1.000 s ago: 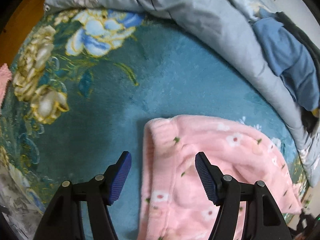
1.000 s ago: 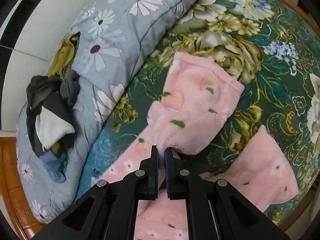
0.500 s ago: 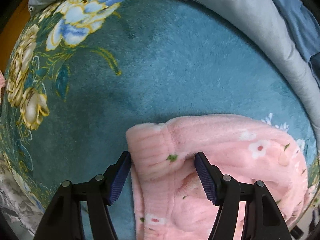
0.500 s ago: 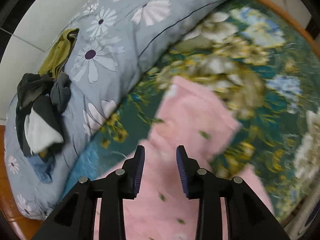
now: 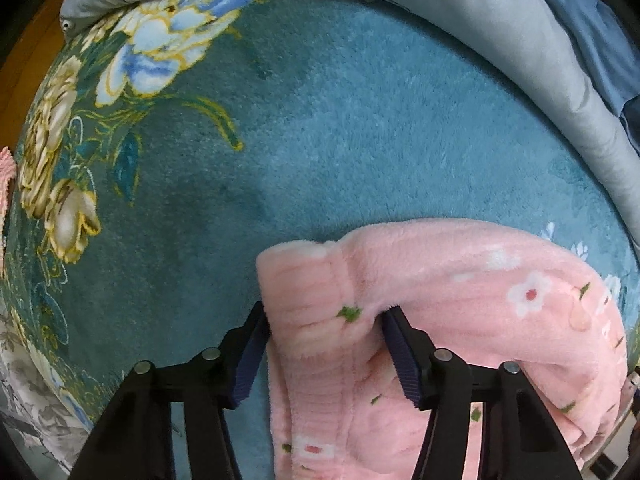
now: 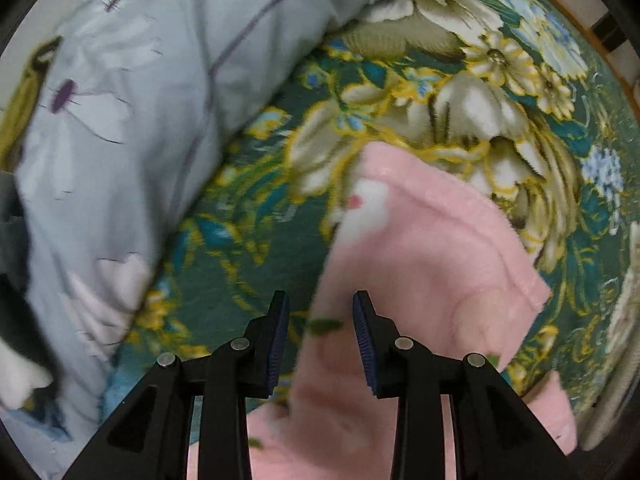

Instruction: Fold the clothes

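A pink fleece garment (image 5: 460, 304) with small flowers lies on a teal flowered blanket (image 5: 320, 140). My left gripper (image 5: 324, 340) is open, its jaws on either side of the garment's ribbed cuff (image 5: 308, 284). In the right wrist view, a folded part of the same pink garment (image 6: 424, 260) lies flat on the blanket. My right gripper (image 6: 320, 336) is open and holds nothing, with the garment's left edge between its jaws.
A grey flowered quilt (image 6: 120, 100) is bunched along the back; it also shows in the left wrist view (image 5: 480, 12). Blue clothing (image 5: 592, 40) lies on it at the right. Dark clothes (image 6: 12, 280) sit on it at the far left.
My right gripper has opened, let go of the pink garment and moved forward over it. My left gripper has moved forward so its open jaws now straddle the ribbed cuff.
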A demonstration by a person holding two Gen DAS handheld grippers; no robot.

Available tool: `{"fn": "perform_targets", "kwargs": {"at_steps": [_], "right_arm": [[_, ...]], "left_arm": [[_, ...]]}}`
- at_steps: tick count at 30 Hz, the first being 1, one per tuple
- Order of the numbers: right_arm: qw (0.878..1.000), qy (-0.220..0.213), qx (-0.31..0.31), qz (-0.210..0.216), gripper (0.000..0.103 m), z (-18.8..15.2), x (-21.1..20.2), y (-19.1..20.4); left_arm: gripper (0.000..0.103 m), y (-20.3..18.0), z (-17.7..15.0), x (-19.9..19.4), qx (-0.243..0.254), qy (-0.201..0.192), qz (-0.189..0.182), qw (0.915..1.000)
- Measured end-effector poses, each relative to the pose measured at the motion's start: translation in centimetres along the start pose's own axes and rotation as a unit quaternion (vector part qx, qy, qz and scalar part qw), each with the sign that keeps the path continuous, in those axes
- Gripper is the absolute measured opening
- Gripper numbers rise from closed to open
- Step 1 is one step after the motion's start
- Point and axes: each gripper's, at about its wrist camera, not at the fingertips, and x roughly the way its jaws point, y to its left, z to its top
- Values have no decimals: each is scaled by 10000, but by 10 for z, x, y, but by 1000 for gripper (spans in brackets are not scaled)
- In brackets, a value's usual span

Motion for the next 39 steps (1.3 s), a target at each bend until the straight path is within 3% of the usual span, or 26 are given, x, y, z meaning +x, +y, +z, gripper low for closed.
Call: {"fn": "perform_targets", "kwargs": {"at_steps": [3,5,9,12,16,21,27,31,32,34,39], "right_arm": [[10000,29,92,-4,29,0,3,-7],[9998,19,168,127,9,-1,1,-16],[9974,-136,389,585,5,-5,-17,-42],[9916,-543,624,994,4,-8,-54,-70],[9791,-1351,765,1317,3,18,-115,-98],[9776,-1520,447,1387,3,73,-128,-55],[9850,-1176,26,1260,4,83,-91,9],[9837,-1104,-148,1413,10,77,-86,24],[9829,-1082,-220,1472,25,76,-86,25],[9804,-1165,-376,1544,41,71,-96,23],[9735,-1323,-403,1824,42,44,-124,-13]], "left_arm": [[45,2,-2,-2,-32,-62,-10,10000],[38,3,-4,-4,-73,-124,-32,9999],[32,9,-10,-21,-178,-393,-145,9990],[32,18,-10,-54,-232,-856,-329,9955],[31,26,3,-103,-205,-1506,-573,9867],[32,-2,56,-108,-64,-1585,-593,9856],[32,-27,97,-77,-228,-967,-639,9930],[36,-34,96,-82,-66,-802,-901,9927],[38,-34,93,-87,22,-823,-968,9919],[47,-33,83,-96,177,-877,-1026,9907],[67,-5,35,-113,118,-1088,-906,9899]]}}
